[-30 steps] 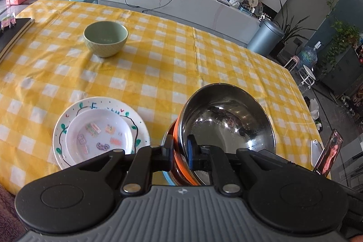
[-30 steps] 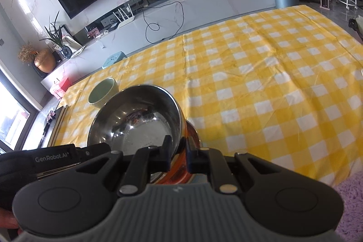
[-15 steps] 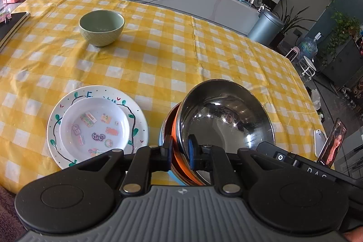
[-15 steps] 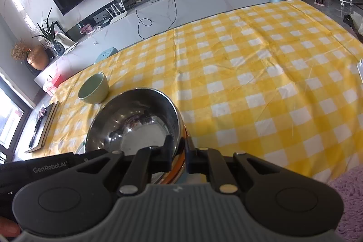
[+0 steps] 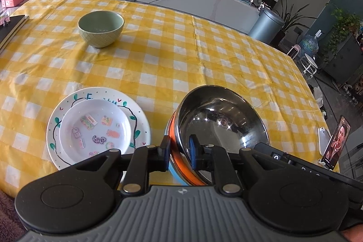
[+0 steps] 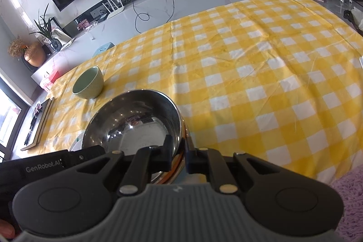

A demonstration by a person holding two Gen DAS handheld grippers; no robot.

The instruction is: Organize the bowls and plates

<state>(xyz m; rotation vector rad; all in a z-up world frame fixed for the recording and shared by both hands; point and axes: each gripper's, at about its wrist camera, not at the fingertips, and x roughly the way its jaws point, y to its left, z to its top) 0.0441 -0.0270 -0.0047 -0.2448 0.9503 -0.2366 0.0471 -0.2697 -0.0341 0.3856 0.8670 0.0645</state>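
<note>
left gripper (image 5: pixel 179 154) straddles the near-left rim of the steel bowl (image 5: pixel 223 121): one finger outside the stacked rims, the other inside the bowl. its jaws have just been opening; the gap is narrow, and a sliver of space shows between the pads and the rims, so the grip reads as loosened, rim still between the fingers.

right gripper (image 6: pixel 178 154) sits on the opposite side of the same steel bowl (image 6: pixel 133 121), jaws nearly closed, clamped on the rim: one finger inside, one outside.

the steel bowl is nested in an orange bowl (image 5: pixel 175 146), only an orange band showing under its rim; a pale blue edge (image 5: pixel 175 170) shows beneath that, just ahead of the left gripper's body. cannot tell whether the stack rests on the tablecloth (image 5: pixel 204 60) or hangs just above it.

just left of the left gripper's fingers: a small white dish with stickers (image 5: pixel 95 128) sits inside a larger white plate with painted vines (image 5: pixel 138 115), flat on the yellow checked cloth, beside the bowl stack without touching it.

far ahead and to the left of the left gripper: a green bowl (image 5: pixel 101 27), upright, alone, well apart from everything else. in the right wrist view it (image 6: pixel 88 83) lies ahead-left, beyond the steel bowl.

right of the left gripper, at the table edge: a phone (image 5: pixel 337 142) propped upright, screen lit.
</note>
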